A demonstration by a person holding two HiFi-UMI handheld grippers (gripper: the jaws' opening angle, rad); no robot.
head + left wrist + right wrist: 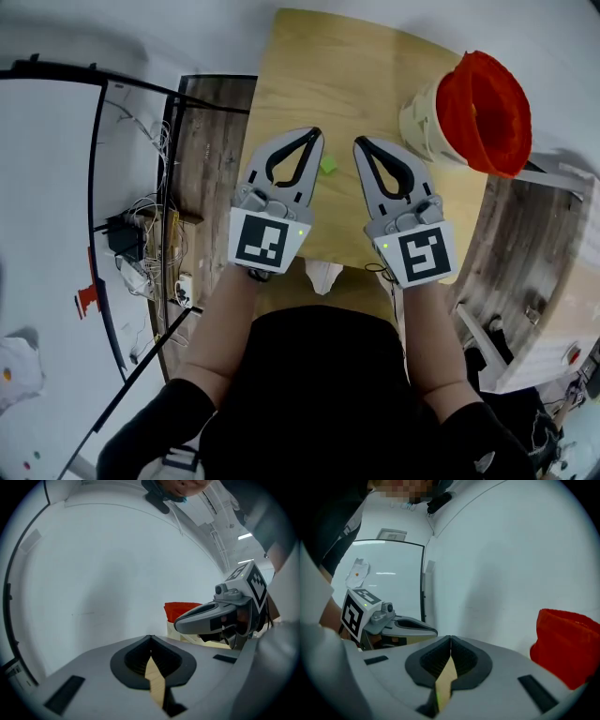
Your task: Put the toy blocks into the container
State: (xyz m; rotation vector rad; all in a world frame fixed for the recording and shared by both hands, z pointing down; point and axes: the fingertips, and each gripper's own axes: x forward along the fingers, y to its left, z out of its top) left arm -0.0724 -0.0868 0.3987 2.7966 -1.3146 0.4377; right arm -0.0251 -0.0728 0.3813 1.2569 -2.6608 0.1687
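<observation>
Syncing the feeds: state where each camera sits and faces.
Head view: on the person's head, steeply down at table, left gripper, right gripper, forearms.
Left gripper view: on that gripper, along its shut fingers toward a white wall; right gripper at right.
Right gripper view: on that gripper, along shut fingers; left gripper at left.
Shared: all three show the red container.

Lighting: bright, even, from overhead; ceiling strip (243, 536) glares white in the left gripper view.
Shadows: faint, soft-edged on the surface (356, 66).
Distortion: strong fisheye, straight edges bowed; black vignette round both gripper views.
Focus: nearest foreground soft.
</observation>
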